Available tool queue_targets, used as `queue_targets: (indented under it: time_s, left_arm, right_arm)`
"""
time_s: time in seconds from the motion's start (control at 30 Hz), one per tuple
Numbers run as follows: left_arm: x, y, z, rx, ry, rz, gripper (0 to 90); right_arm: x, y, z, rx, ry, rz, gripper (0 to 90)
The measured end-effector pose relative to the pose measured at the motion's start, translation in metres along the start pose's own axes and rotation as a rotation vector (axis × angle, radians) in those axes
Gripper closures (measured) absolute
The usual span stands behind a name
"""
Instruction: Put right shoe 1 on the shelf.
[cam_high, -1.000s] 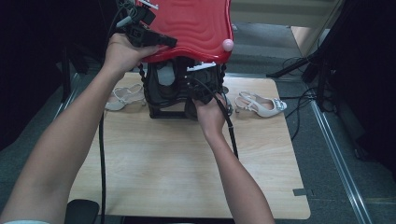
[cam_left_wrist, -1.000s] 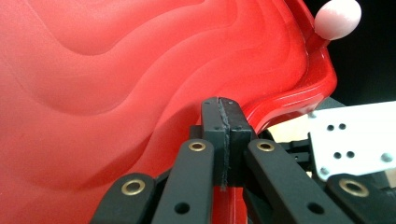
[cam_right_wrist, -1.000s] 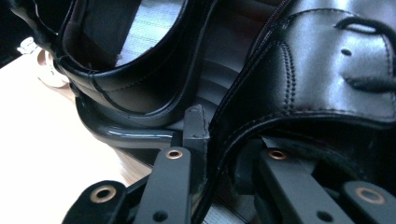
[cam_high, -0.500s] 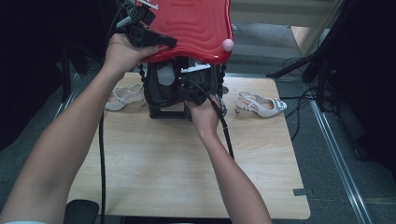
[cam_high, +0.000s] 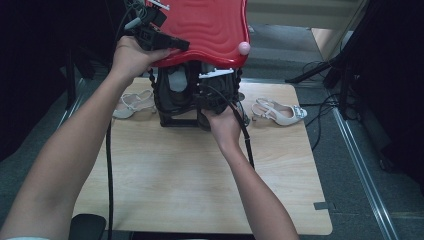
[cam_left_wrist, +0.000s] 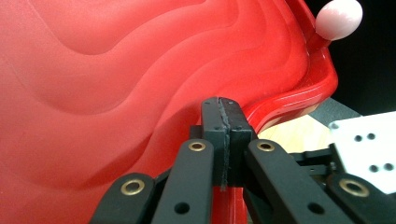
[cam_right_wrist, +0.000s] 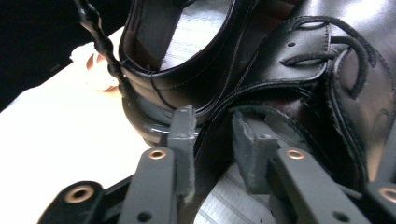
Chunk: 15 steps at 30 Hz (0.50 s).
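Note:
A red wavy lid (cam_high: 205, 30) with a pink knob (cam_high: 243, 48) is held raised over a black case (cam_high: 172, 120) at the table's far side. My left gripper (cam_high: 172, 44) is shut on the lid's near rim; in its own view the jaws (cam_left_wrist: 223, 116) press together against the red surface (cam_left_wrist: 116, 93). Black leather shoes (cam_high: 177, 92) sit inside the case. My right gripper (cam_high: 207, 100) reaches in under the lid. Its jaws (cam_right_wrist: 212, 126) stand apart, straddling the collar of one black shoe (cam_right_wrist: 261, 93).
A pale strappy sandal (cam_high: 131, 104) lies left of the case and another (cam_high: 280, 112) lies to its right on the wooden table (cam_high: 200, 180). Cables trail from both grippers across the tabletop. A dark stand and cables sit on the floor at the right.
My right hand has shifted slightly deeper and leftward into the case among the black shoes. The left gripper keeps the lid raised in the same place.

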<state>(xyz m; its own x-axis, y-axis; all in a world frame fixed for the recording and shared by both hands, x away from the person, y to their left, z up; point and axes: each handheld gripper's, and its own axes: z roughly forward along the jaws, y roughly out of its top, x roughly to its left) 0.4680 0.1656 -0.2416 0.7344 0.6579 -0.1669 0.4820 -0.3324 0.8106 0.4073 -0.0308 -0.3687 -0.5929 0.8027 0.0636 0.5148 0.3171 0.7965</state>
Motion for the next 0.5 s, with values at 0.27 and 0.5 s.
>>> queue_targets:
  time_s: [0.27,0.5]
  left_arm:
    - [0.001,0.001,0.000,0.005,-0.003,0.002,90.0]
    - [0.000,0.001,0.000,0.006,0.003,0.002,90.0]
  right_arm:
    - [-0.002,-0.006,-0.016,-0.016,0.043,-0.005,90.0]
    - [-0.013,-0.009,-0.003,0.016,0.027,0.017,90.0]
